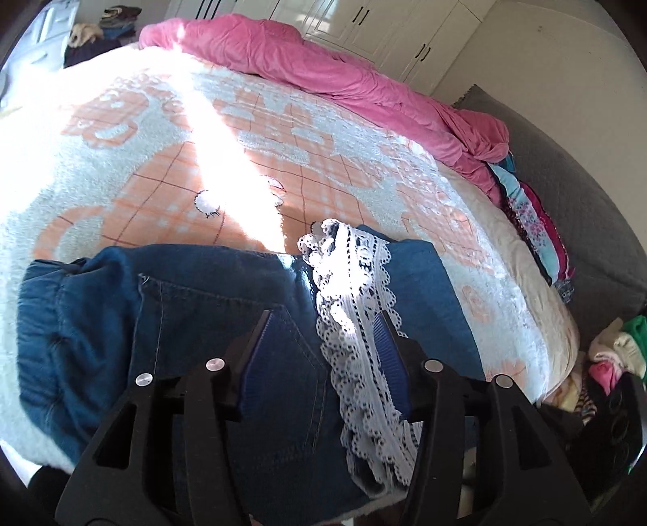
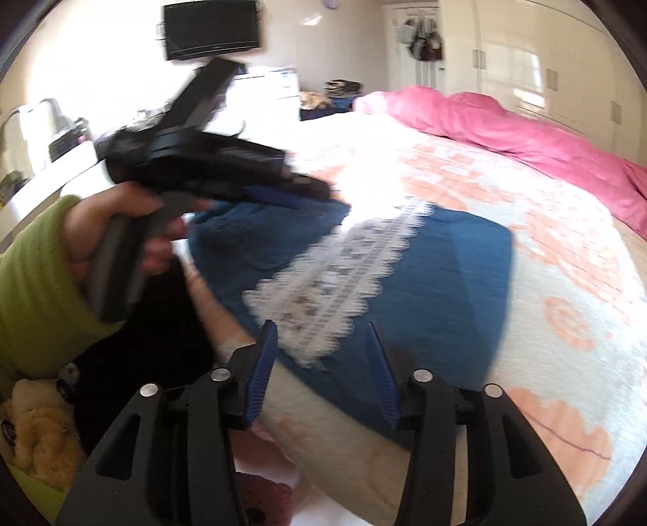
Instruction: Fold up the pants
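The folded blue denim pants (image 1: 210, 323) with a white lace strip (image 1: 356, 323) lie at the near edge of the bed. My left gripper (image 1: 325, 315) is open just above them, its fingers on either side of the lace, holding nothing. In the right wrist view the pants (image 2: 436, 275) and lace (image 2: 323, 283) lie in a compact fold. My right gripper (image 2: 323, 325) is open and empty above their near edge. The left gripper (image 2: 315, 190) shows there too, held in a hand with a green sleeve, over the pants' far left corner.
The bed has a white and orange patterned blanket (image 1: 161, 170). A pink duvet (image 1: 323, 68) is bunched along the far side. Folded clothes (image 1: 538, 226) are stacked at the right edge by a grey sofa (image 1: 574, 194). More clothes (image 1: 610, 356) lie lower right. A wall TV (image 2: 210, 28) hangs ahead.
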Tool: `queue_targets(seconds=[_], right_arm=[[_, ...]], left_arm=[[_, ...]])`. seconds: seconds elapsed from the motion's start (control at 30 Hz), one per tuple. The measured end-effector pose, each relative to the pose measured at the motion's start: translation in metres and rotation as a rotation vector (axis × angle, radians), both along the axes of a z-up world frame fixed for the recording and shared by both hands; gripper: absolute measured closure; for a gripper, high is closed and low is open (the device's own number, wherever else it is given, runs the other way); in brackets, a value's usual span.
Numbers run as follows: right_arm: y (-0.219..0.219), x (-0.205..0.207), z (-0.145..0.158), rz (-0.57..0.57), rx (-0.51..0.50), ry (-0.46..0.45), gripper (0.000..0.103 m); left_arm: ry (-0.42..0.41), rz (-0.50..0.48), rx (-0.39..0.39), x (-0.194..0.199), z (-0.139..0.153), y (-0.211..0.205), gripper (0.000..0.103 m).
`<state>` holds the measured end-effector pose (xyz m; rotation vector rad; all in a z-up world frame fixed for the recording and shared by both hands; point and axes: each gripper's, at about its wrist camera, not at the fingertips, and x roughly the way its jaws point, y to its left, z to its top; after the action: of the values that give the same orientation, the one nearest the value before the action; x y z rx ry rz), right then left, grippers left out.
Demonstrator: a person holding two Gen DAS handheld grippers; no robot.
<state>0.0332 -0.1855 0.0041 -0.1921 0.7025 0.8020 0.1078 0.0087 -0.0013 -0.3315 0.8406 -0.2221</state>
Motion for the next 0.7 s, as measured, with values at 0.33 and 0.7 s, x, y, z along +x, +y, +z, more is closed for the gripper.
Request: queue_targets(seconds=[0.33,0.7], right_arm=[[-0.022,0.011,0.005,-0.107,-0.003,0.007,0.048],[-0.043,0.021,0.011,-0.233,0.007,0.004,0.037]], left_arm=[[0.002,-0.038,0.058,-0.028,0.006,-0.015,0.051],[0.026,-0.061,0.069,-0.051,0.004,-0.021,0.051]])
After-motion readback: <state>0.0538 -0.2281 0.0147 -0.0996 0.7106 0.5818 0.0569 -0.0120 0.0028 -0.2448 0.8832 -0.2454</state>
